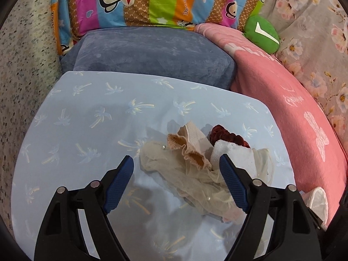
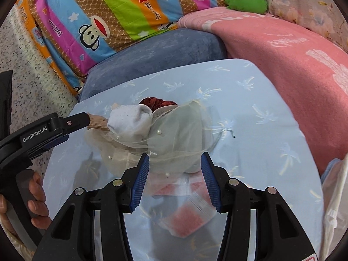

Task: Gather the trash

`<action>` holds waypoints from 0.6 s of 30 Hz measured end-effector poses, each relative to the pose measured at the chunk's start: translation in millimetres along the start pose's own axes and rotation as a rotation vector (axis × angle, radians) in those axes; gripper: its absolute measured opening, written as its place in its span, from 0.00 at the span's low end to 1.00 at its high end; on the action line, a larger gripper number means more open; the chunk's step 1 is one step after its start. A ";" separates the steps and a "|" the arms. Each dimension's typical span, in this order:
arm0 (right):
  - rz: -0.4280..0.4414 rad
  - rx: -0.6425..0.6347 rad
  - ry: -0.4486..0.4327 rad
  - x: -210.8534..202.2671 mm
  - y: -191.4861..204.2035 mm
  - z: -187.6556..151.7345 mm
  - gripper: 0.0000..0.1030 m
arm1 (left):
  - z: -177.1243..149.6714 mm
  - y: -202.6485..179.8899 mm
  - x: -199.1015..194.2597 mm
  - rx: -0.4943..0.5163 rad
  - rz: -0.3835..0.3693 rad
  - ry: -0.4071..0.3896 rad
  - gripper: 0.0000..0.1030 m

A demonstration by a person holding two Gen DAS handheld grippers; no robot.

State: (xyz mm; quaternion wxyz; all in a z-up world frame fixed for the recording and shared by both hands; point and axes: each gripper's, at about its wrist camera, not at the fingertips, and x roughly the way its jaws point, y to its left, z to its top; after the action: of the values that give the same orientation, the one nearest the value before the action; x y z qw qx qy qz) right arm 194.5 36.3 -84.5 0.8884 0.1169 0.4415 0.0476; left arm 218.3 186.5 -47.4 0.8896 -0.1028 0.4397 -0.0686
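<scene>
Two grippers are seen, the left gripper and the right gripper. One light blue board is counted, bearing one sheer mesh pouch, one white sock, one dark red scrunchie and one pink-and-white packet. One green cushion is shown behind.

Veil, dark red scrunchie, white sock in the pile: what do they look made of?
Veil: sheer tulle-like mesh, matte; the blue cloth shows through it, with small pearl-like beads on it.
Scrunchie: probably velvet; deep red gathered folds with a soft sheen.
Sock: looks like knitted cotton or similar, matte white, with a fine dotted texture. Fibre can't be confirmed.
</scene>
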 end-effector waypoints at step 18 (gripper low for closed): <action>0.041 -0.046 -0.034 -23.3 22.3 -0.9 0.01 | 12.2 -12.4 -19.6 0.055 -0.085 -0.016 0.03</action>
State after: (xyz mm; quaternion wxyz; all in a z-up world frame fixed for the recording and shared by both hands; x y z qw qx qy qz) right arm 180.0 53.7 -61.4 0.8970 0.1063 0.4227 0.0741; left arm 215.8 180.2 -22.1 0.8918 -0.0975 0.4260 -0.1173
